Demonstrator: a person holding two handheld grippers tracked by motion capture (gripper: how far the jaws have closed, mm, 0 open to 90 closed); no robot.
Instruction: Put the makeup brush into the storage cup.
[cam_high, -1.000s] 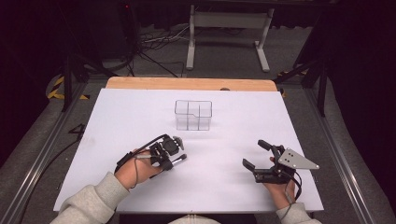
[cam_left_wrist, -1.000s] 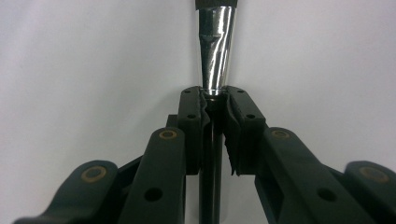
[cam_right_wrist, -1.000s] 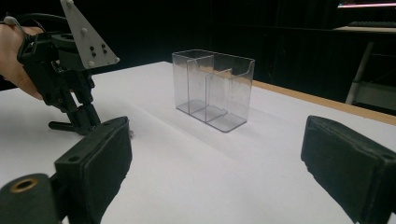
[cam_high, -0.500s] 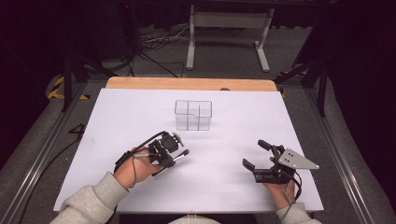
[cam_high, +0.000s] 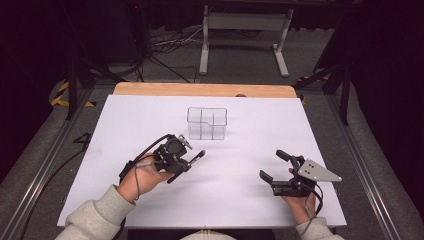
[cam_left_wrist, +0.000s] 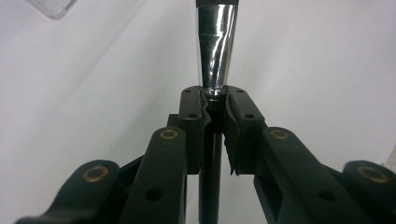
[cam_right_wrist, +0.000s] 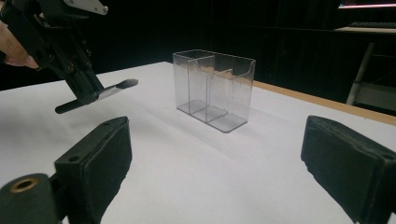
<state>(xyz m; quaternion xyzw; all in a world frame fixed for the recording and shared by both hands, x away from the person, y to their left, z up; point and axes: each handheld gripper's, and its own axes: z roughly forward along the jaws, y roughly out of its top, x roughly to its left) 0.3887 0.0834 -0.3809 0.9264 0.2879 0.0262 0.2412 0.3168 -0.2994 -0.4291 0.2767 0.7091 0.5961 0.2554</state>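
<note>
Left gripper (cam_high: 186, 163) clamps a slim pen (cam_left_wrist: 215, 51) mid-shaft, likely light, stiff, slippery metal; clear organizer (cam_high: 207, 123) just ahead; right gripper (cam_high: 278, 165) wide open, empty.

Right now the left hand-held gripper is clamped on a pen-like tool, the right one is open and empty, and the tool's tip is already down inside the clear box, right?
Not quite. The left hand-held gripper is shut on the pen-like tool, and the right hand-held gripper is open and empty, but the tool is outside the clear box, short of it, as the high view shows.
</note>
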